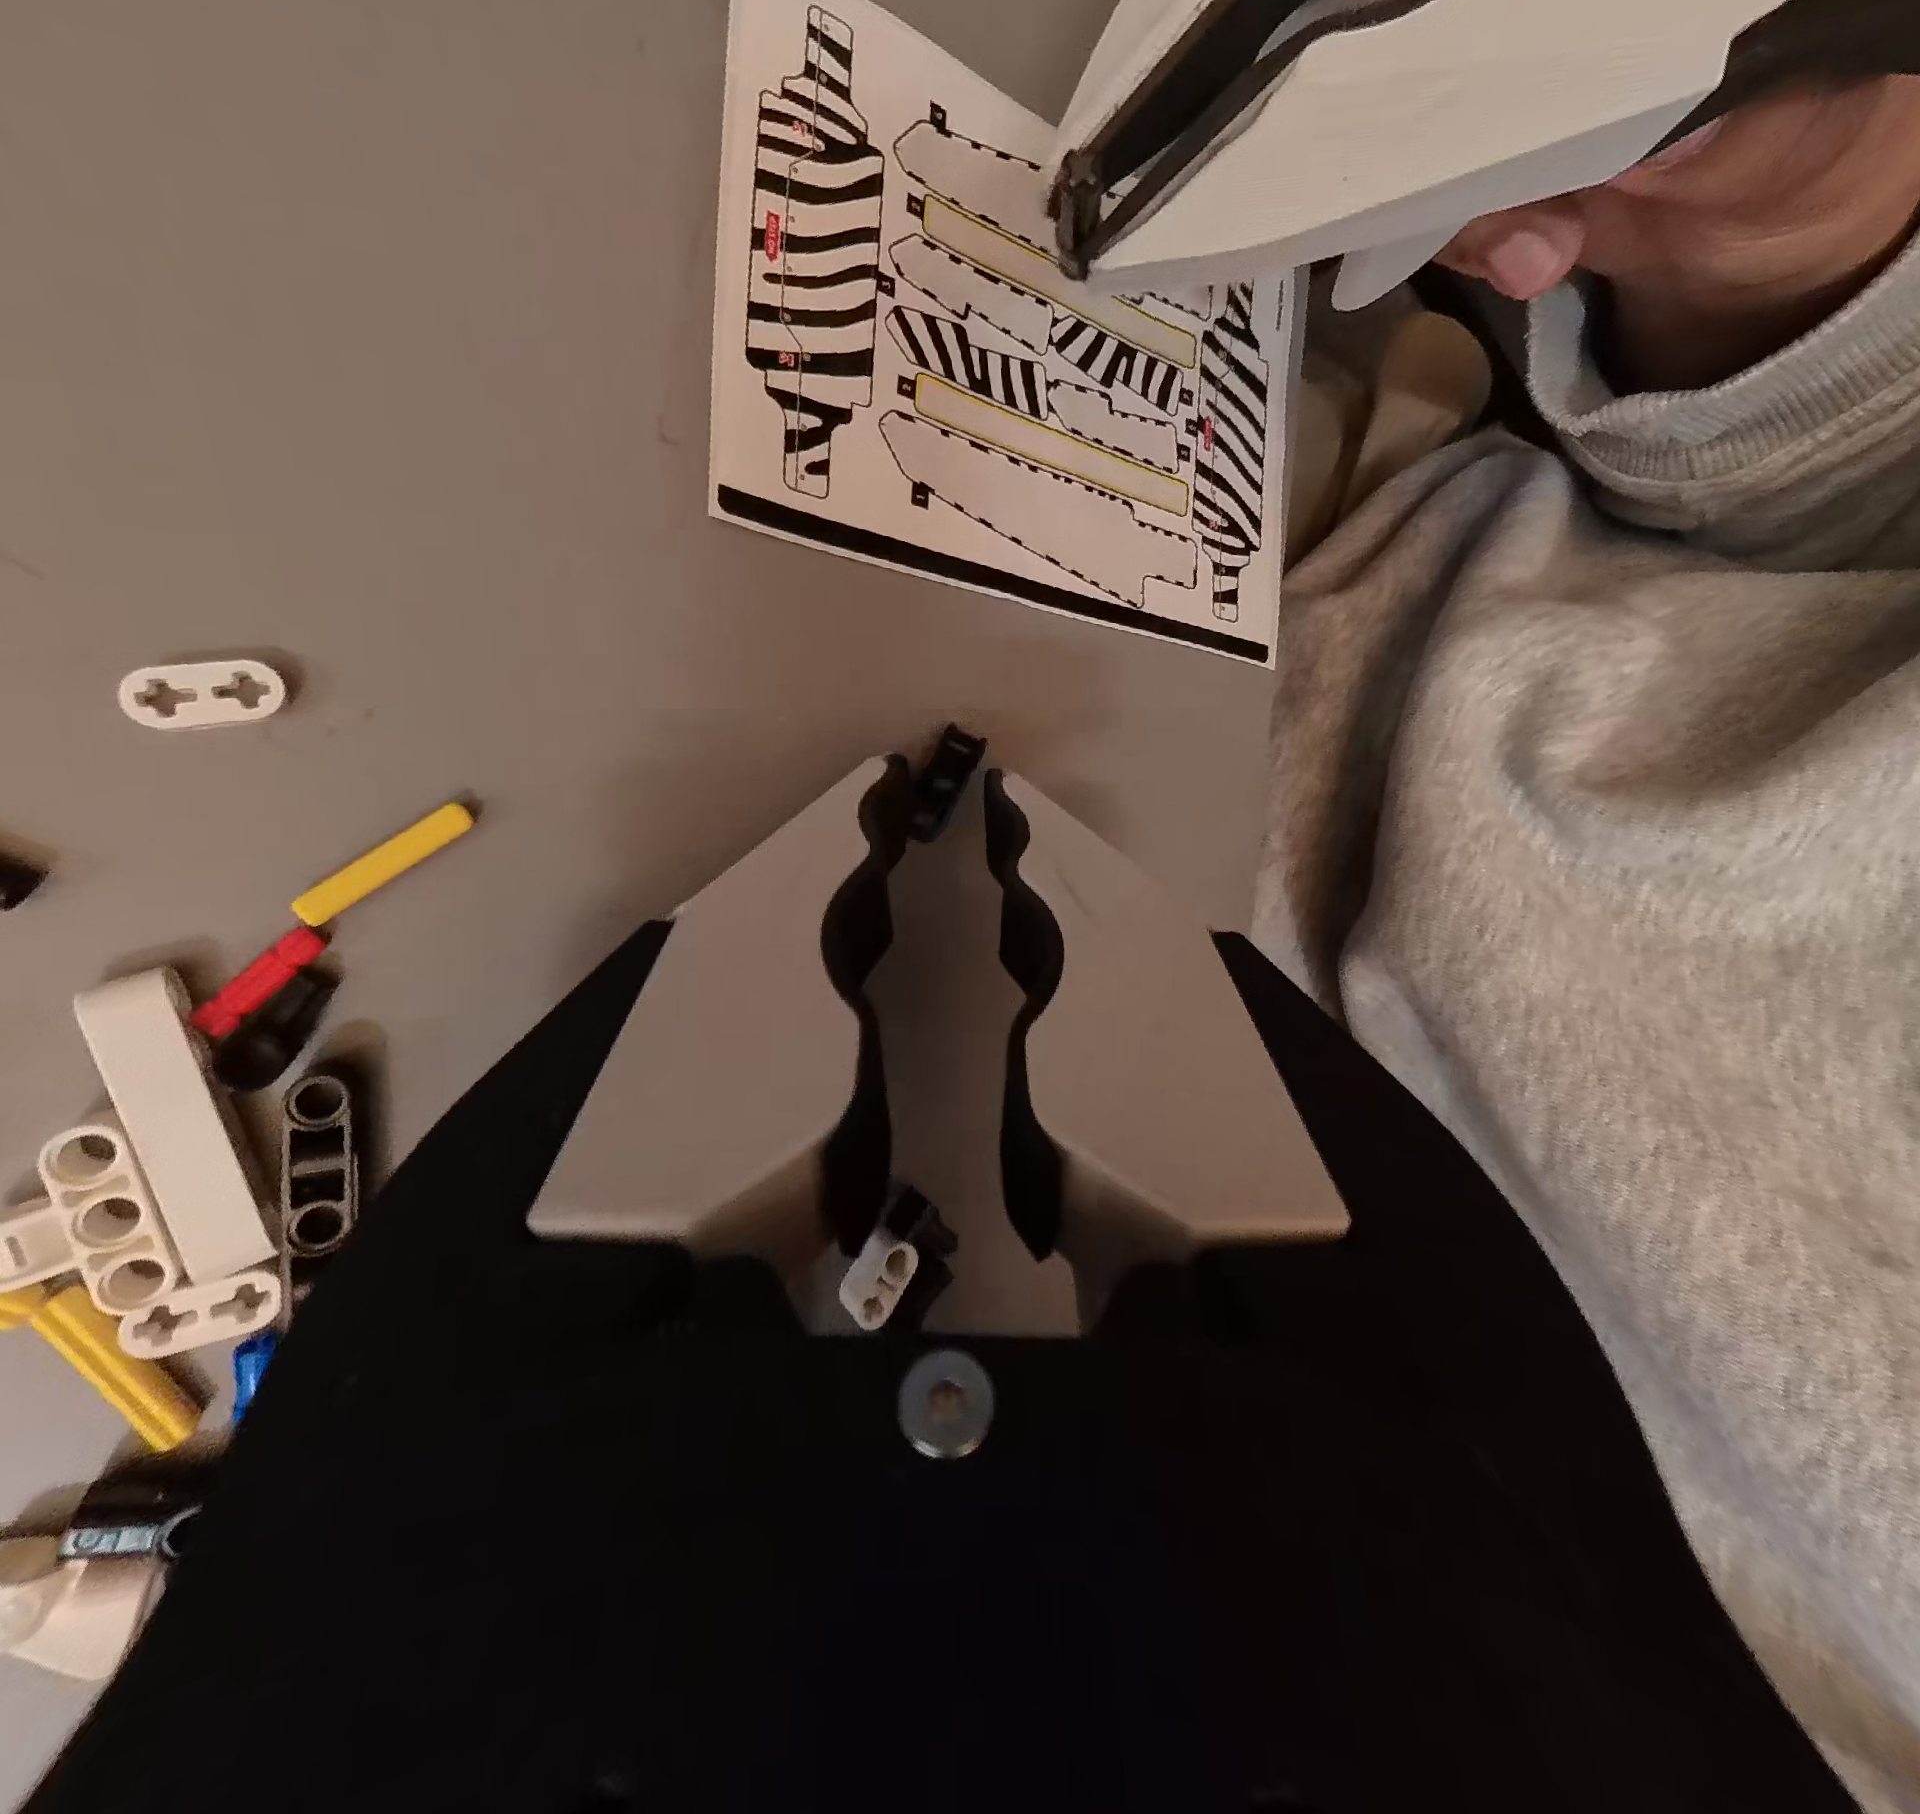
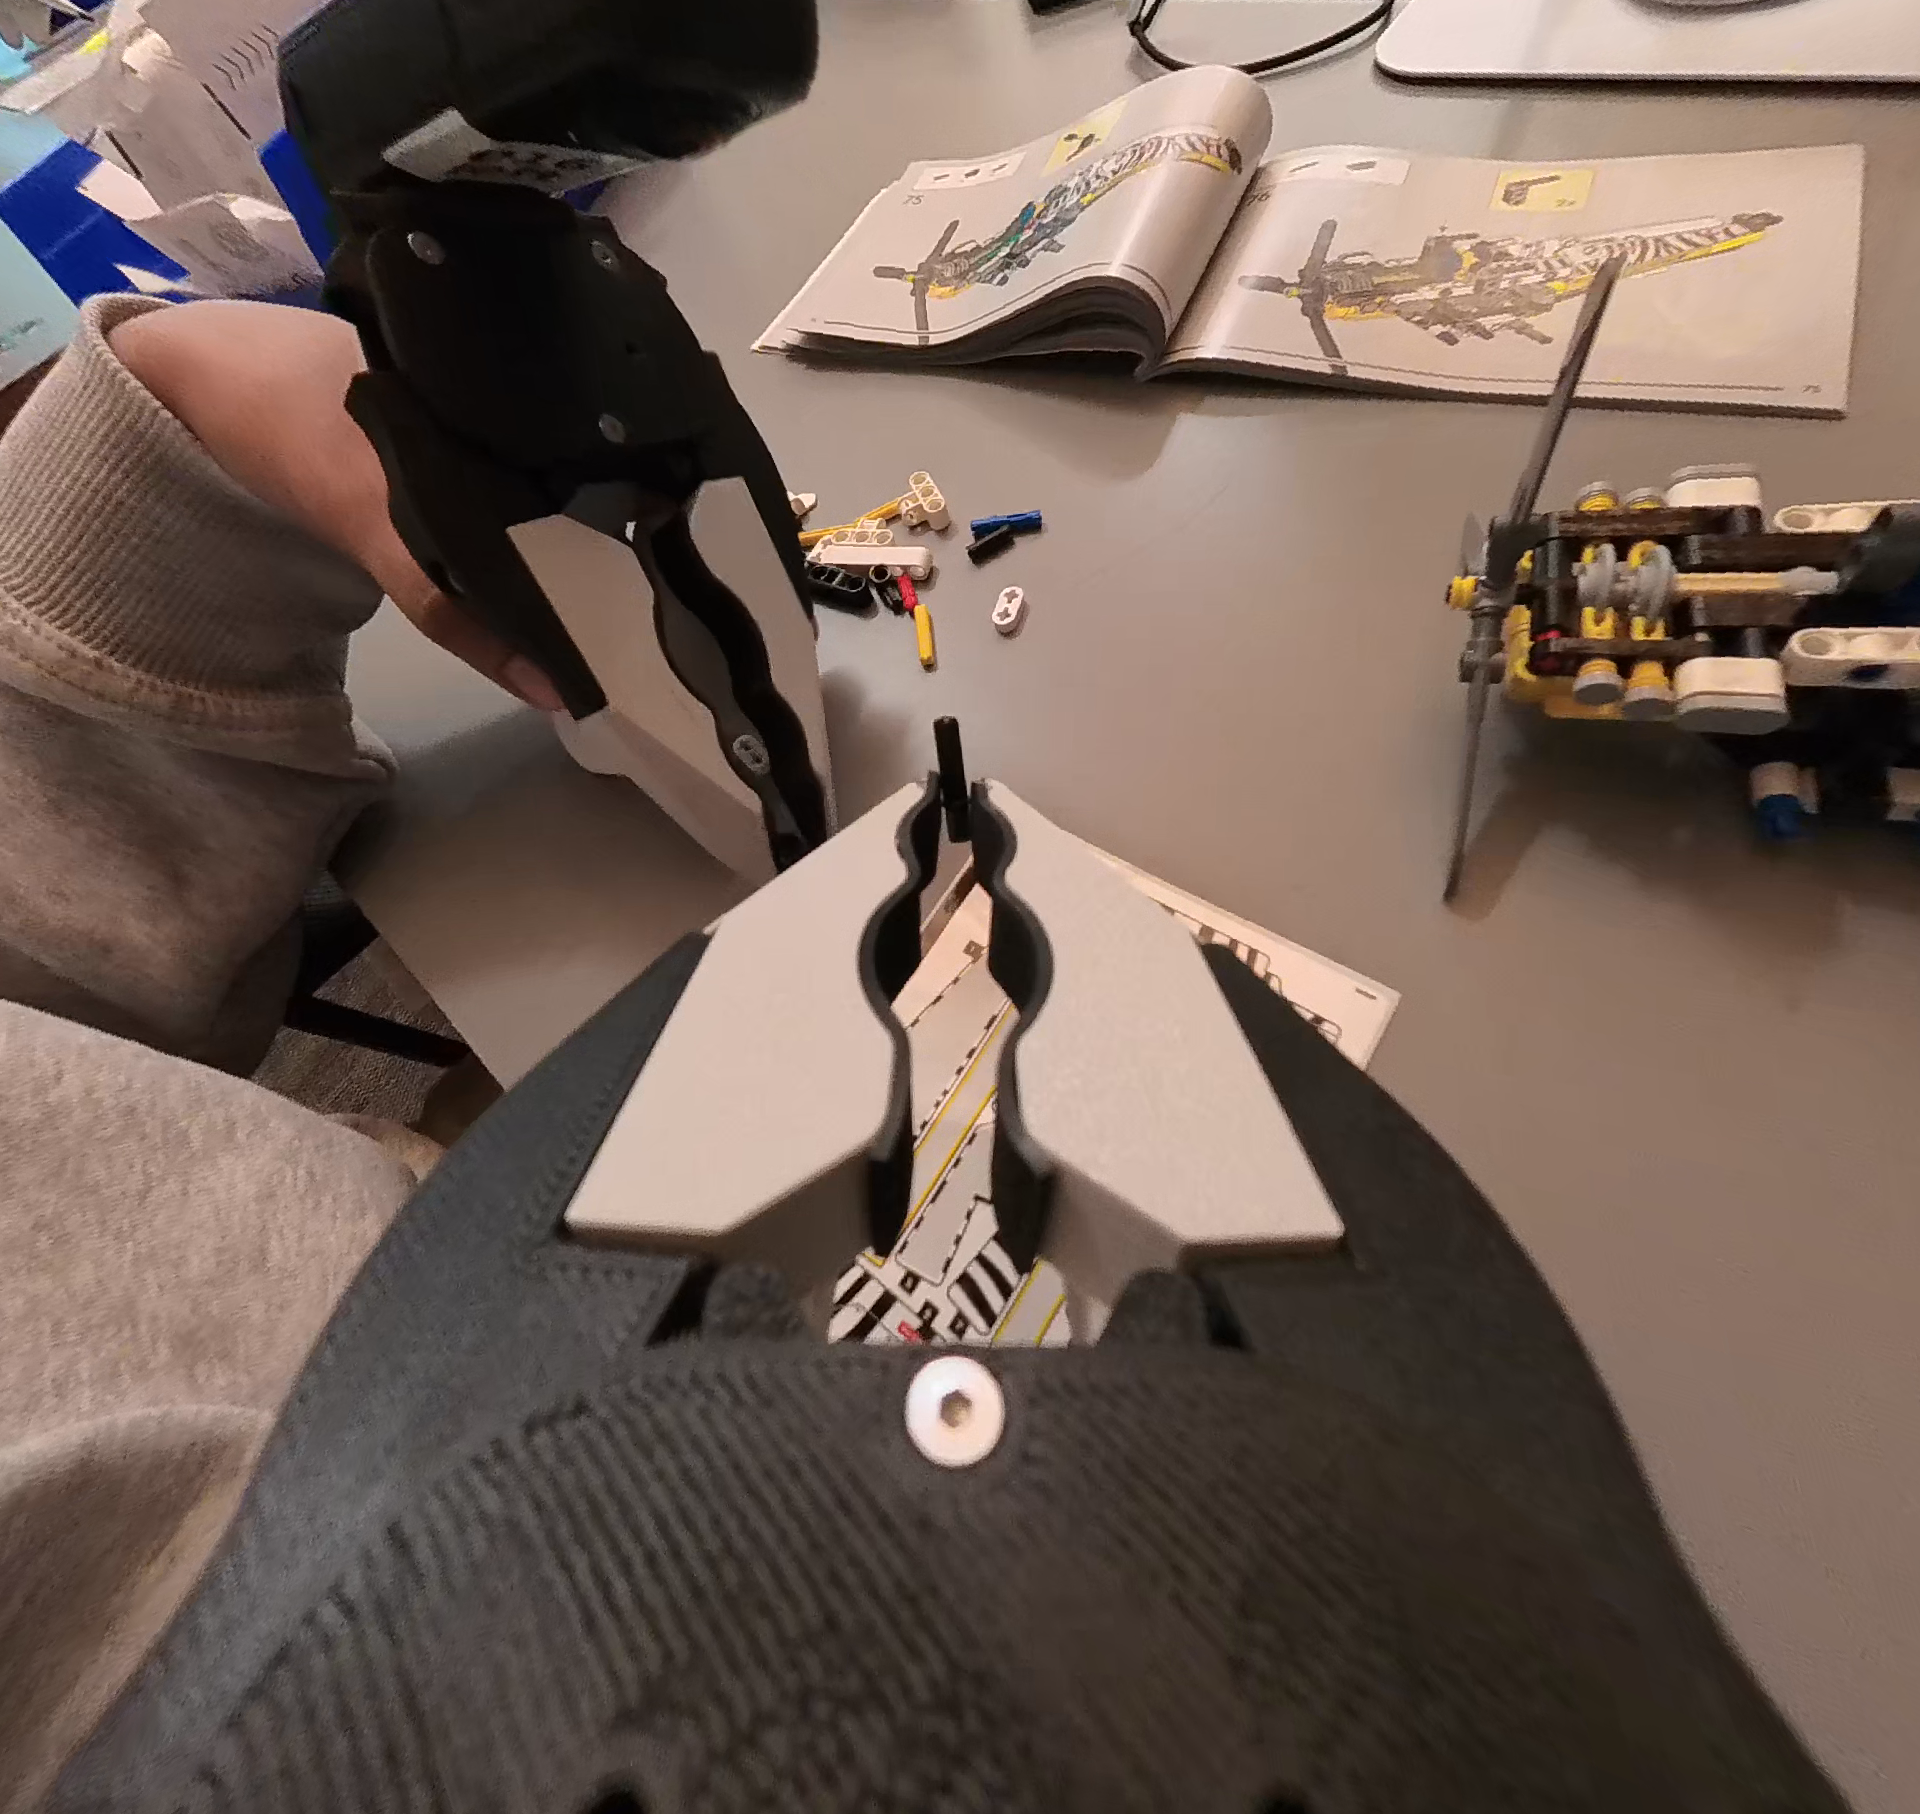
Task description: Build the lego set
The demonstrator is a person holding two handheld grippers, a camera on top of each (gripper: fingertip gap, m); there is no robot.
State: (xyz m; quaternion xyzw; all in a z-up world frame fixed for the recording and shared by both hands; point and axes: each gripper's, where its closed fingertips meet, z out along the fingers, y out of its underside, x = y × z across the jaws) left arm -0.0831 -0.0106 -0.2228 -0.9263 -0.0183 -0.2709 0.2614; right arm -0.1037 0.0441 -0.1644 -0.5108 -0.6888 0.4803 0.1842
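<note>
**Both hand-held grippers clamped on small black parts above the grey desk**

Left wrist view, left to right: a pile of loose pieces lies on the desk at the left edge. It includes white beams, yellow axles, a red pin and a dark grey liftarm. A white two-hole link lies apart from the pile, farther out. The left hand-held gripper sits at centre, its jaws narrowed onto a small black connector pinched at the tips. A striped sticker sheet lies flat on the desk beyond it. The right hand-held gripper hangs over the sheet's right part, tips nearly together. A grey sleeve fills the right side.

Right wrist view, left to right: the left hand-held gripper points down near the desk edge, beside the same pile of loose pieces. At centre, the right hand-held gripper holds a black pin upright between narrowed tips, with the sticker sheet visible beneath. An open instruction booklet lies farther back on the desk. The partly built model, with its grey propeller, stands at the right, well apart from both grippers.
</note>
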